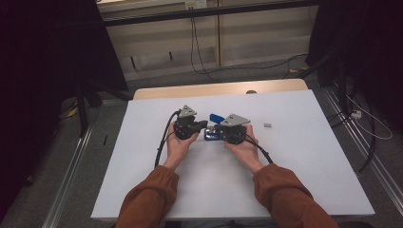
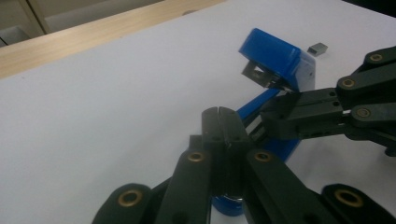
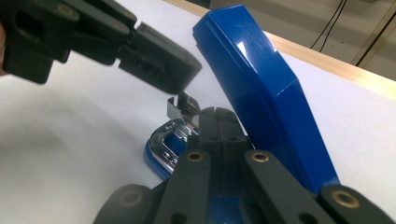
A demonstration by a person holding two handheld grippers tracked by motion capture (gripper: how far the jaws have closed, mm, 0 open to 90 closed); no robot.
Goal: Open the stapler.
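Note:
A blue stapler [image 1: 215,117] lies at the table's middle with its lid [image 3: 261,88] swung up and open. Its metal magazine tip [image 3: 180,108] and chrome anvil plate [image 3: 164,139] are exposed. My left gripper [image 1: 204,125] is shut, and its closed jaws rest over the stapler's lower arm [image 2: 261,100]. My right gripper [image 1: 215,129] is also shut and sits low over the base, beside the raised lid. The two grippers meet tip to tip at the magazine: the right gripper [image 2: 275,116] comes in from the right, the left gripper [image 3: 184,77] from the upper left. Whether either pinches metal is hidden.
A small grey block of staples [image 1: 267,125] lies on the white table top [image 1: 294,156] to the right of the grippers, also seen beyond the lid as the staples [image 2: 319,48]. A wooden strip [image 1: 218,89] runs along the far edge. Cables trail toward the person's sleeves.

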